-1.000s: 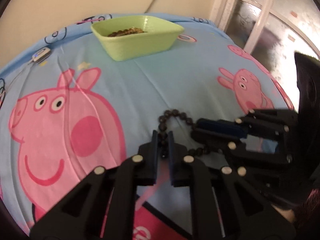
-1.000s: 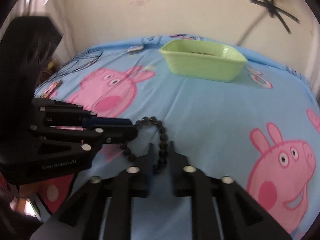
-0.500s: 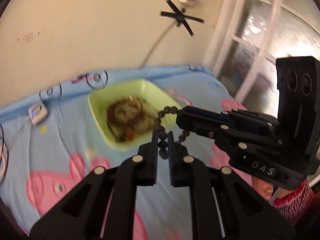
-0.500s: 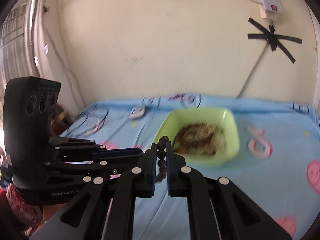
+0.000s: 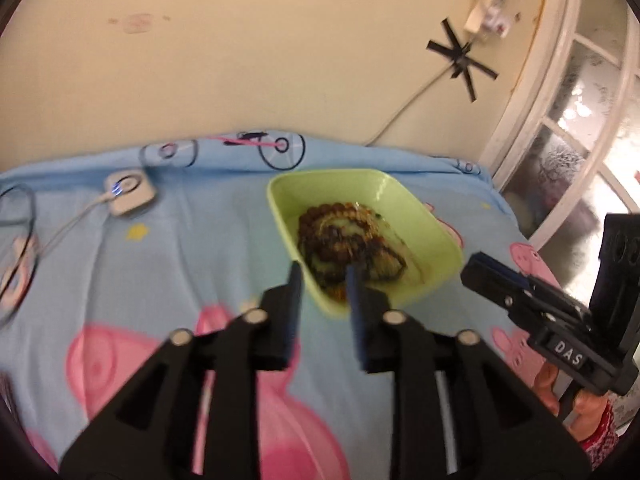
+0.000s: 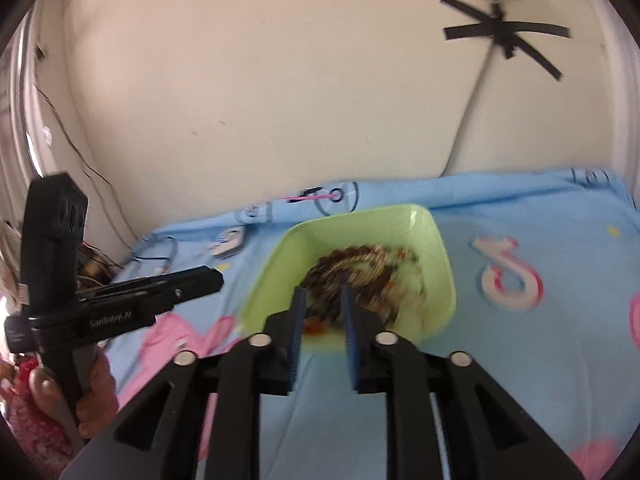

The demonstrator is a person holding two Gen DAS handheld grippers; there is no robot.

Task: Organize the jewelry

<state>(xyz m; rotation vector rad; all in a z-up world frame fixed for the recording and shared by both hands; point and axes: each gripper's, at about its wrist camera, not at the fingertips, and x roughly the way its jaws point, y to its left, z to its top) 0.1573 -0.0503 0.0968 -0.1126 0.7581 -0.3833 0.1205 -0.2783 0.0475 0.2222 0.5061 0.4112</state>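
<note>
A light green bowl [image 5: 432, 236] stands on the blue cartoon-print cloth and holds a heap of brown bead strands [image 5: 340, 236]. My left gripper [image 5: 323, 276] is open and empty above the bowl's near rim. My right gripper [image 6: 323, 298] is open and empty above the same bowl [image 6: 440, 264], over the beads [image 6: 360, 272]. The right gripper also shows at the right of the left wrist view [image 5: 500, 280]. The left gripper shows at the left of the right wrist view [image 6: 200, 280]. The dark bead bracelet carried earlier is not told apart within the heap.
A small white device [image 5: 128, 194] with a cable lies on the cloth at the left. The wall rises just behind the bowl. A window frame [image 5: 560, 128] stands at the right. A taped cable [image 6: 500, 36] hangs on the wall.
Both grippers carried the dark bead bracelet from the cloth up over the green bowl, then opened. The bracelet has left both grippers.
</note>
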